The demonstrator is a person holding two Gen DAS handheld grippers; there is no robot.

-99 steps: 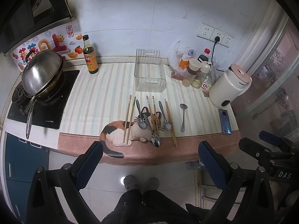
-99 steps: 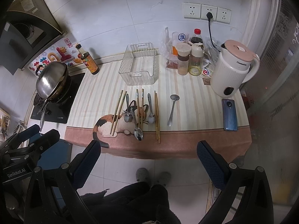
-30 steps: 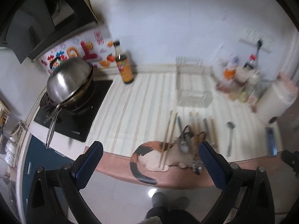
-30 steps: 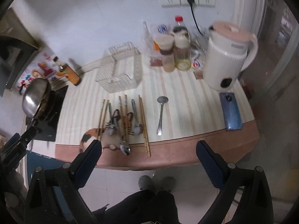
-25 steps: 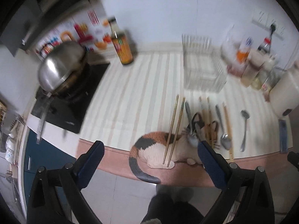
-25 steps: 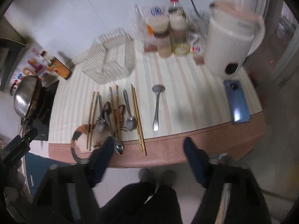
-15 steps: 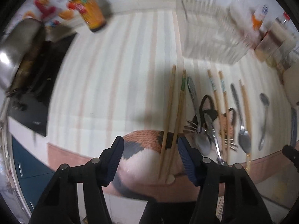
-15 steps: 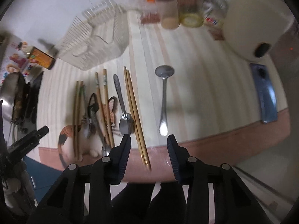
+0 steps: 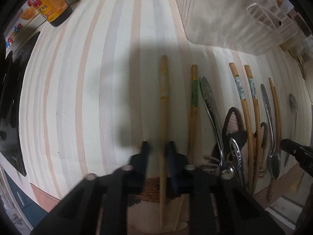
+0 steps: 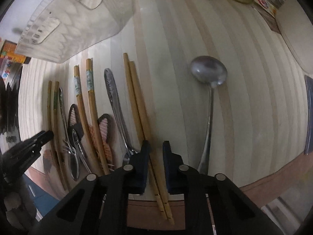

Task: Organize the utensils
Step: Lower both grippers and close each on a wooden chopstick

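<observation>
Chopsticks and spoons lie in a row on the striped mat. My left gripper (image 9: 157, 148) straddles the leftmost chopstick (image 9: 163, 101), jaws narrowed around it with small gaps. Its green-banded mate (image 9: 193, 105) lies just right. My right gripper (image 10: 156, 146) straddles a plain chopstick pair (image 10: 137, 99), jaws close on both sides. A lone spoon (image 10: 209, 90) lies to their right, a patterned spoon (image 10: 115, 101) to their left. Two blue-banded chopsticks (image 10: 86, 101) lie further left.
A clear plastic basket (image 10: 74, 19) stands behind the utensils; it also shows in the left wrist view (image 9: 234, 15). A sauce bottle (image 9: 50, 4) stands far left by the black stove (image 9: 9, 101). A phone (image 10: 309, 113) lies at the right. The counter edge is just below both grippers.
Both grippers have come down from high above the counter to the mat. Their jaws have narrowed from wide open to close around chopsticks.
</observation>
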